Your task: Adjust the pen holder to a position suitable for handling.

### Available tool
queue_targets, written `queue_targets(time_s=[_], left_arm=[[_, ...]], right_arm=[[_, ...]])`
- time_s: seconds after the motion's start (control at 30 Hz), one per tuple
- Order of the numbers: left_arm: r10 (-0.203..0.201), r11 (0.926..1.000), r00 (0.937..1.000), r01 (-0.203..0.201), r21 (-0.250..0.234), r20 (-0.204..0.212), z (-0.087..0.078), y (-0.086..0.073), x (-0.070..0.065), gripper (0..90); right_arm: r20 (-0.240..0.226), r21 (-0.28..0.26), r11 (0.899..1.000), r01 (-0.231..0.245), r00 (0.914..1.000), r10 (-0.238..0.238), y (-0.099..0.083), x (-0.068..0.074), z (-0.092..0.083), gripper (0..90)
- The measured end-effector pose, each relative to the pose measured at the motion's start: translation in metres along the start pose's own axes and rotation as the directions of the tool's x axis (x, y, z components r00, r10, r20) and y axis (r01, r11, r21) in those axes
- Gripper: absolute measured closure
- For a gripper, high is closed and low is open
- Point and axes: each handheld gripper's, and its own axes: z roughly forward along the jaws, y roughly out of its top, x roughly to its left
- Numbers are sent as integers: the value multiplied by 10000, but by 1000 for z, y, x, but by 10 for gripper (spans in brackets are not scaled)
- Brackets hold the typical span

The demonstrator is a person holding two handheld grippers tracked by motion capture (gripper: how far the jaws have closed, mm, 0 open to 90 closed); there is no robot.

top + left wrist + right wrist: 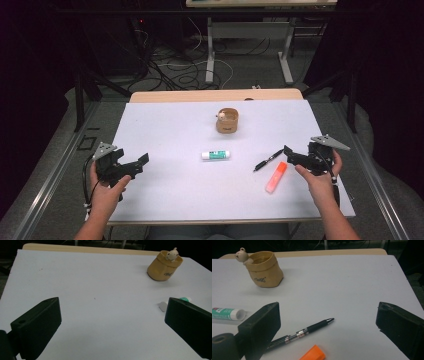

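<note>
High view: on the white table sheet (165, 130) a tan pot with a small bear figure (227, 120) stands far back; a white-and-green glue stick (216, 155), a black pen (268, 160) and an orange highlighter (275, 177) lie loose, so nothing looks stowed yet; the left gripper (141, 163) and right gripper (289, 153) hover, jaws spread, empty. Left gripper view: jaws wide apart, glue stick (163, 305) beyond the right-hand jaw. Right gripper view: jaws gaping over the pen (304, 332), the likeliest first pick.

The matte white table sheet (175, 150) is evenly lit from above; surroundings are left dark, and soft blur is seen throughout.
</note>
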Motion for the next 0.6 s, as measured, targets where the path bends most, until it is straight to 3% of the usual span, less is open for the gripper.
queue_targets(time_s=[0.33,0.37,0.47,0.6], left_arm=[[34,9998,10000,-35,204,39,8,-3,-3,22],[96,9998,9999,-97,195,71,8,-3,-4,22],[281,9992,9995,-283,264,115,8,-3,-6,24],[446,9986,9990,-449,290,91,7,-3,-8,30]], right_arm=[[-235,175,9990,417,9989,-413,-4,1,8,151],[-436,87,9979,641,9970,-637,-3,2,11,157],[-478,106,9949,999,9939,-992,-1,6,13,174],[-737,121,9936,1124,9911,-1112,3,12,16,173]])
